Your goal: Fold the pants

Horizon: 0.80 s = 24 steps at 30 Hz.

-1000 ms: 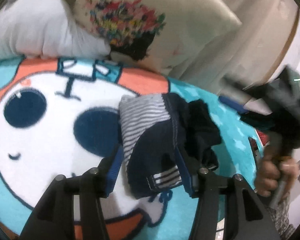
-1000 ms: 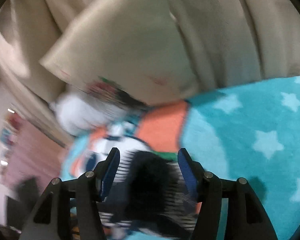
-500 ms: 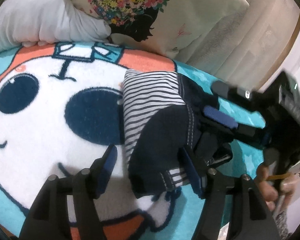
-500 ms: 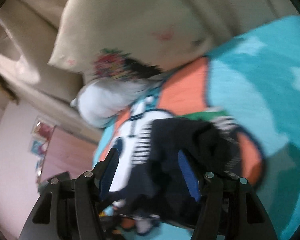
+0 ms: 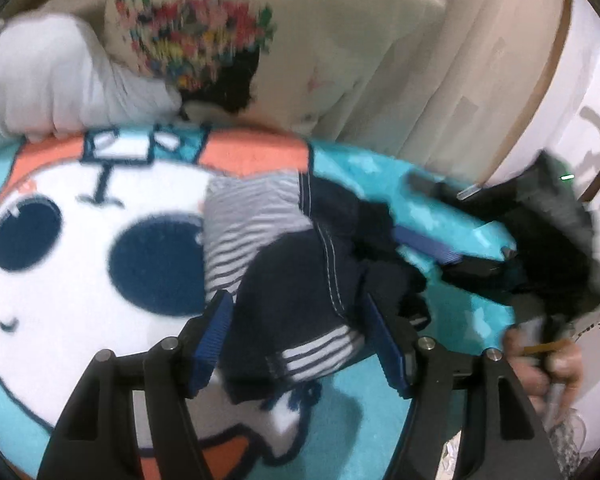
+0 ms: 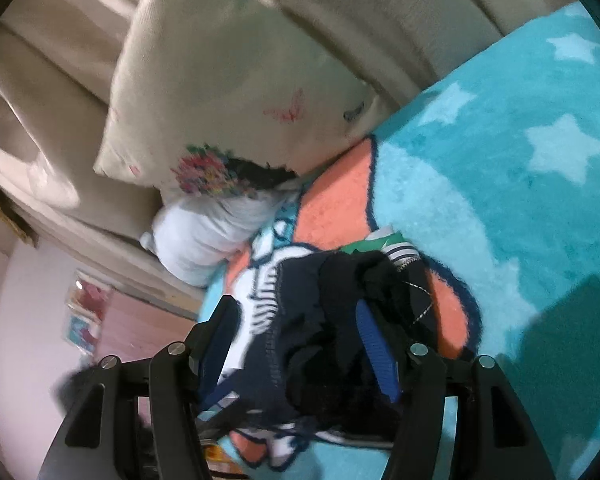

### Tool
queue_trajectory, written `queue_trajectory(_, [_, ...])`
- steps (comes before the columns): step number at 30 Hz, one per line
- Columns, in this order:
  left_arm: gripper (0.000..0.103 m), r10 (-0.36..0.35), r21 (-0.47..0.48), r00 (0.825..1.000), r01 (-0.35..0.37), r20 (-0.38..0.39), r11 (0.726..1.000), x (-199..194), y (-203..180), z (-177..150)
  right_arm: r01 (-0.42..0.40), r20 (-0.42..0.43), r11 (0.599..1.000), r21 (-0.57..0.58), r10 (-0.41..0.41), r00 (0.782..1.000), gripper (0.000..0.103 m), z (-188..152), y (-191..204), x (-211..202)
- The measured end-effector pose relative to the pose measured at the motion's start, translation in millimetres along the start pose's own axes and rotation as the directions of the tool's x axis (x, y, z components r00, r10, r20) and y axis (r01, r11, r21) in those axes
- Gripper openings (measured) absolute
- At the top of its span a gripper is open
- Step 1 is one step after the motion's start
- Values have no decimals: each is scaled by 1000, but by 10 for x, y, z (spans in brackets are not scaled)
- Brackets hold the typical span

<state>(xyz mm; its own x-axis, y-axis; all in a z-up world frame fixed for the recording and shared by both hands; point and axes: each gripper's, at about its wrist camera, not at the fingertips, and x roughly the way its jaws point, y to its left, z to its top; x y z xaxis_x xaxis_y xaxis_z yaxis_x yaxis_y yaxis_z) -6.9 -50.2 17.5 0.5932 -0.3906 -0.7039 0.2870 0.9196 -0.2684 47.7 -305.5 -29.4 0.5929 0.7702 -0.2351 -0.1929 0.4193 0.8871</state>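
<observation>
Left wrist view, bunched pants (image 5: 284,264) apparently lengthwise away from camera, left claw (image 5: 296,336) and right claw (image 5: 428,224) both open.

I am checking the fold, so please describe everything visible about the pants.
The pants are dark navy soft fabric with white-and-navy striped panels and pale stitching. They lie bunched in a loose, uneven pile on the plush cartoon blanket. The open left claw straddles their near end; the open right claw reaches around the dark folds from the side.
</observation>
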Motion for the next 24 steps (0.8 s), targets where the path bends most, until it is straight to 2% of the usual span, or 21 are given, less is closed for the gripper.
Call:
queue_trajectory(2, [66, 3, -18, 1000, -3, -27, 1000, 93, 23, -57, -69, -8, 997, 22, 69, 998, 70, -25, 11, -41])
queue_trajectory(5, [66, 29, 8, 999, -29, -13, 1000, 85, -13, -79, -155, -39, 986, 68, 158, 987, 71, -73, -43, -5])
queue_trajectory(6, [66, 37, 16, 999, -37, -14, 999, 72, -27, -79, -158, -46, 984, 84, 162, 986, 71, -83, -83, 24])
queue_trajectory(8, [66, 31, 18, 999, -31, -22, 999, 37, -17, -75, -93, -56, 989, 118, 100, 993, 71, -114, -239, 93])
queue_trajectory(11, [66, 1, 3, 1000, -1, -24, 1000, -90, 17, -64, -118, -34, 979, 166, 125, 992, 70, -129, -378, 67])
queue_trajectory(12, [66, -15, -11, 1000, 15, -9, 1000, -163, 35, -60, -98, -27, 983, 158, 103, 994, 70, -121, -368, 39])
queue_trajectory(14, [66, -34, -26, 999, 35, 13, 999, -222, 43, -49, -5, -9, 994, 106, 6, 1000, 72, -93, -309, -22])
queue_trajectory(15, [66, -39, -28, 999, 39, 23, 999, -230, 38, -41, 11, -4, 995, 103, -11, 1000, 72, -83, -300, -41])
queue_trajectory(19, [66, -17, -31, 1000, 16, -16, 999, -67, 31, -65, -5, 14, 994, 105, 4, 1000, 75, -6, -228, -116])
queue_trajectory(24, [68, 25, -4, 1000, -25, 4, 1000, -26, -20, -116, -69, -52, 998, 11, 69, 996, 77, 172, 182, 76])
